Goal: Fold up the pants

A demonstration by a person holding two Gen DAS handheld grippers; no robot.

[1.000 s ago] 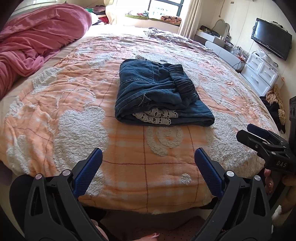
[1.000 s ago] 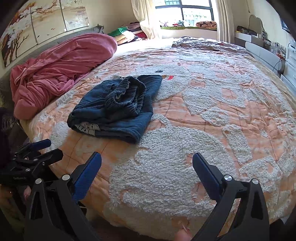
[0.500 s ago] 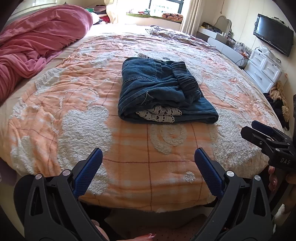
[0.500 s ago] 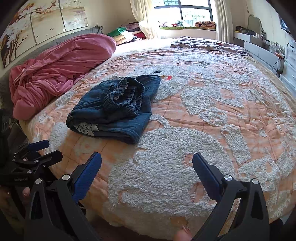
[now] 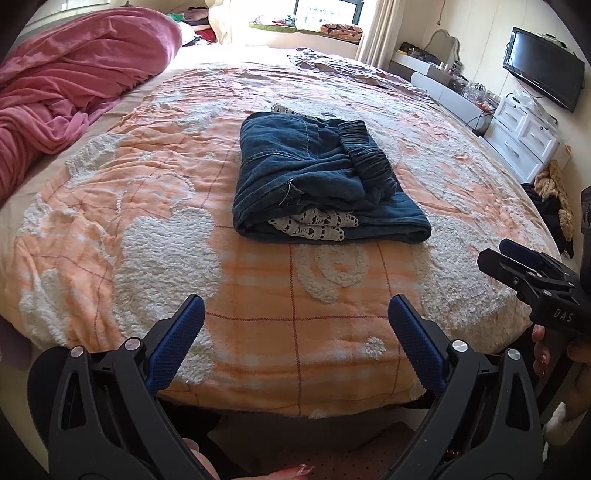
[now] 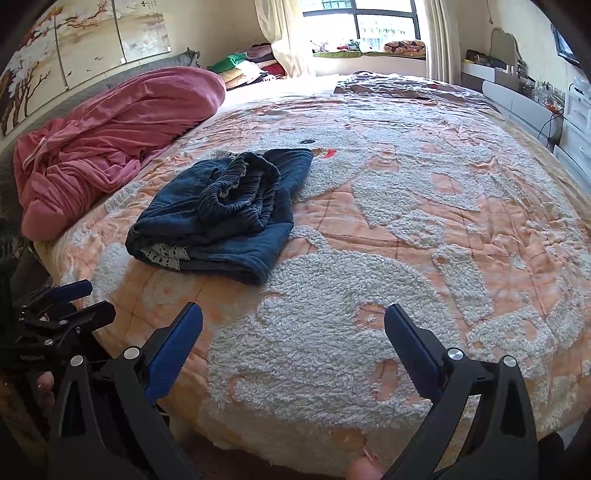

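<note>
Denim pants (image 5: 325, 181) folded, well beyond L gripper (image 5: 295, 314).

Strong daylight is admitted through the dark-framed window (image 6: 369, 22) at the top of both frames, where glare is seen; straight lines are bent by fisheye distortion, and the corners are darkly vignetted

Black plastic left gripper (image 5: 293, 314), blue ribbed pads (image 5: 177, 341) on the jaws, silver screws, white "DAS" lettering
</note>
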